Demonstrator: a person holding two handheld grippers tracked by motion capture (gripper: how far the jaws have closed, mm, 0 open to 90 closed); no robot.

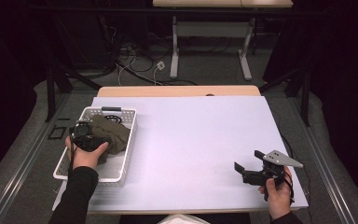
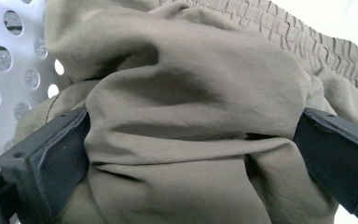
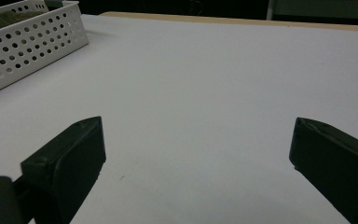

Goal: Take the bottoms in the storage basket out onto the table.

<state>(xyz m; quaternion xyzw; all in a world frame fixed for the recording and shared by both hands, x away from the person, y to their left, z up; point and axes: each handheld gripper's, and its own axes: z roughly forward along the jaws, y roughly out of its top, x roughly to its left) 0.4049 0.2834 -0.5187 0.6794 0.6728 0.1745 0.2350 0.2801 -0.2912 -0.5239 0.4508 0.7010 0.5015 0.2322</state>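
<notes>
An olive-green garment with an elastic waistband lies bunched in a white perforated basket at the table's left. My left gripper reaches down into the basket. In the left gripper view its jaws stand wide apart, open, with a thick fold of the garment bulging between them and touching both pads. The basket wall shows behind. My right gripper is held low over the white table near the front right, open, with nothing between its fingers.
The white tabletop stretches between the basket and the right gripper. The basket's perforated side sits at the far left of the right gripper view. Beyond the table are dark floor, cables and another desk's legs.
</notes>
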